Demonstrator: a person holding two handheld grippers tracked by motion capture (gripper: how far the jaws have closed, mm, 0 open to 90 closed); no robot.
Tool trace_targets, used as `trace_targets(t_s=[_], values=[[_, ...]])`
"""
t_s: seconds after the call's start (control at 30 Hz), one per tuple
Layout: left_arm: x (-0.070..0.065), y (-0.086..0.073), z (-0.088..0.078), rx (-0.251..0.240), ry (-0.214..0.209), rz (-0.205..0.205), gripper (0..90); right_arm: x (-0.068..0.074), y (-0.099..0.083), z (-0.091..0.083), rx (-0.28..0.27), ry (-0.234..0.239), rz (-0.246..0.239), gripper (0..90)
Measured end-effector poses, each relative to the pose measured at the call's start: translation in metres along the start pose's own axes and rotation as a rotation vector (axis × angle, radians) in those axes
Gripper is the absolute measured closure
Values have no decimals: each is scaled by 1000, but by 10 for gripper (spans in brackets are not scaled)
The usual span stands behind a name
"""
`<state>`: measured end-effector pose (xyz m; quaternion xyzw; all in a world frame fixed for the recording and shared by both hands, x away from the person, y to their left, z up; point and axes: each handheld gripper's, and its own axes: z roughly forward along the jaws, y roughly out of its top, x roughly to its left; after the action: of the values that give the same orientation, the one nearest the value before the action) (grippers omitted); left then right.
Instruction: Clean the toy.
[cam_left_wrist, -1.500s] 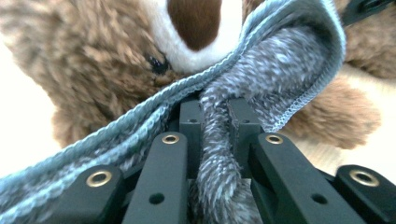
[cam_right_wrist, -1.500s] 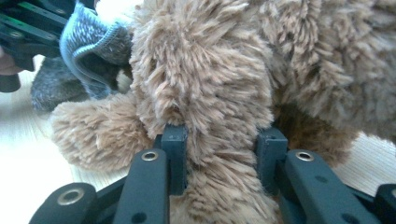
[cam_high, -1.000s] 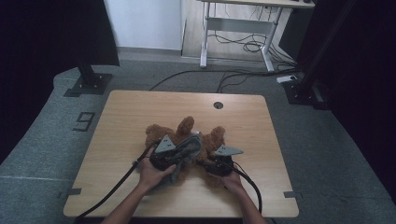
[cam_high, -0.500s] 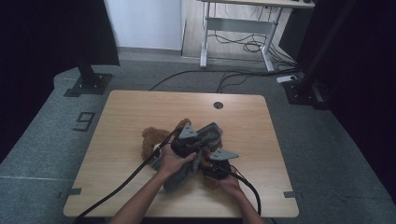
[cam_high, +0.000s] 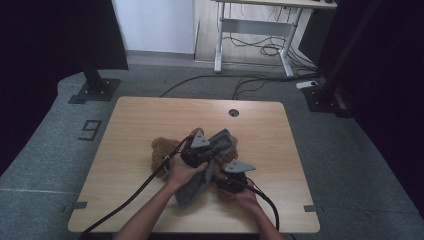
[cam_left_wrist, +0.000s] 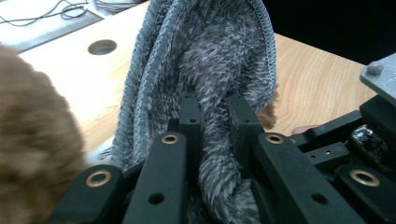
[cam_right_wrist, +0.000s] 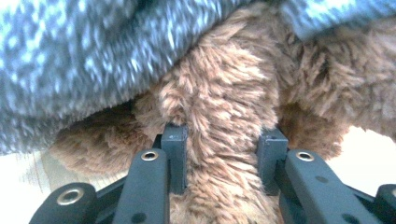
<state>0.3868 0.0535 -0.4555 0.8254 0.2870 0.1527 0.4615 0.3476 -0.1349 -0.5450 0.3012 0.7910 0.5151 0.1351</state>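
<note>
The left gripper (cam_left_wrist: 212, 109) is pinching a fold of the grey fleece garment (cam_left_wrist: 219, 56), its jaws closed on the pile with cloth bunched between them. In the high view this gripper (cam_high: 210, 150) holds the garment (cam_high: 200, 185) raised above the middle of the wooden table (cam_high: 150, 115), the free end trailing down towards the person's near edge. The right gripper (cam_right_wrist: 224, 140) is clamped on a limb of the brown plush bear (cam_right_wrist: 219, 88), fur pressed between both jaws; from above it (cam_high: 227, 180) sits low, just to the right of the left one, pinning the toy to the table.

The bear (cam_high: 162, 150) lies at the table's centre, its brown body showing to the left of the garment and partly beneath it. The garment hangs over the bear's body, touching it.

Assessment: the work appears to be dressing or undressing the bear, and it stands mid-way. Both grips are secured. The garment is neither fitted on the toy nor clear of it; which way it is travelling cannot be determined. Either the fitting or the final separation remains outstanding.
</note>
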Motion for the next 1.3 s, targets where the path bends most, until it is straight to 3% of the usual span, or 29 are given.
trace_targets(t_s=[0.2, 0.37, 0.43, 0.57, 0.67, 0.9, 1.0, 1.13, 1.3], values=[[11, -5, -11, -13, 31, -5, 790, 0, 0, 0, 1, -1, 4, 643], [26, -7, -29, -14, 99, -29, 790, 1, -1, 0, -2, 0, 6, 643], [30, -7, -34, -13, 105, -32, 790, 1, -1, 0, 0, 4, 5, 643], [26, -2, -35, -35, 71, -30, 789, 1, -1, 0, -2, 16, 2, 643], [17, 5, -29, -53, 19, -38, 789, 2, -1, 2, -7, 23, 0, 643], [2, 22, 0, -31, -29, -18, 789, 3, 0, 3, -3, 17, 0, 643], [-1, 28, 11, -9, -38, -13, 788, 3, 0, 3, -3, 13, 3, 641], [0, 26, 23, 56, -12, -1, 787, 3, 0, 3, -2, 10, 6, 640], [6, 14, 17, 55, -1, -25, 785, 4, -1, 2, 6, -2, 9, 638]])
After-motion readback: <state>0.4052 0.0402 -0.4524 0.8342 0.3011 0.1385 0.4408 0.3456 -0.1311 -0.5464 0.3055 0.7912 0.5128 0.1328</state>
